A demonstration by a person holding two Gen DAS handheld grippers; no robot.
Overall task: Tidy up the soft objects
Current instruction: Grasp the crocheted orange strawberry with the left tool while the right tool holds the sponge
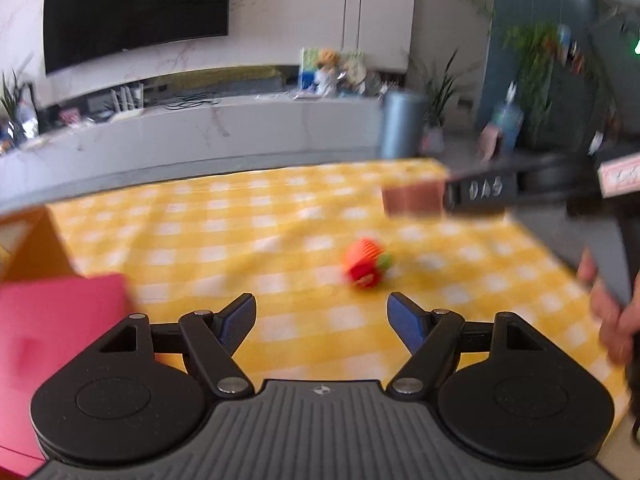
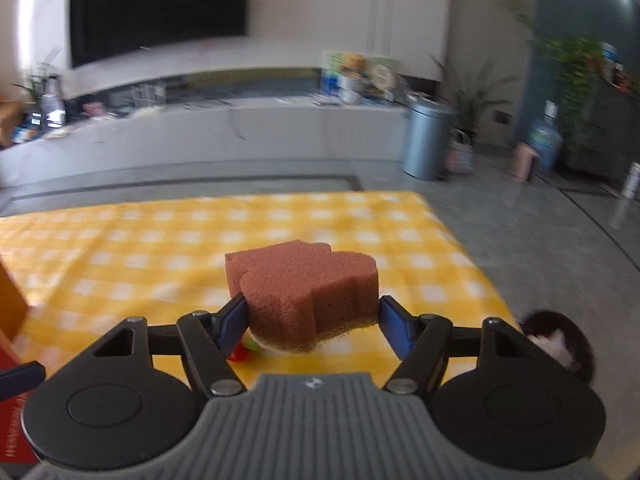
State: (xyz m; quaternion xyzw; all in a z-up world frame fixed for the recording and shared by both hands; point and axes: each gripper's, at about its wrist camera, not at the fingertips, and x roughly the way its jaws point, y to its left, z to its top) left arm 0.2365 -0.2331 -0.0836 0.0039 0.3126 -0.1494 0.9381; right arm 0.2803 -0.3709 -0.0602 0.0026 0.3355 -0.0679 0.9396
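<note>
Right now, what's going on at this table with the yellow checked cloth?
A person is tidying soft things with a hand-held gripper in each hand. The right gripper is shut on a brown sponge and holds it above the yellow checked cloth. The left gripper is open and empty, pointing toward an orange and red soft toy lying on the cloth. A pink box sits at the left edge.

You are working in a home living room: a large dark television (image 2: 158,8) hangs on a pale marble-look wall above a long low media console (image 2: 200,128) cluttered with small items. Beyond the table's far right corner stand a grey lidded bin (image 2: 426,142) and leafy potted plants (image 2: 472,96) on the tiled floor. The table itself wears a yellow-and-white checked tablecloth (image 2: 160,240).
</note>
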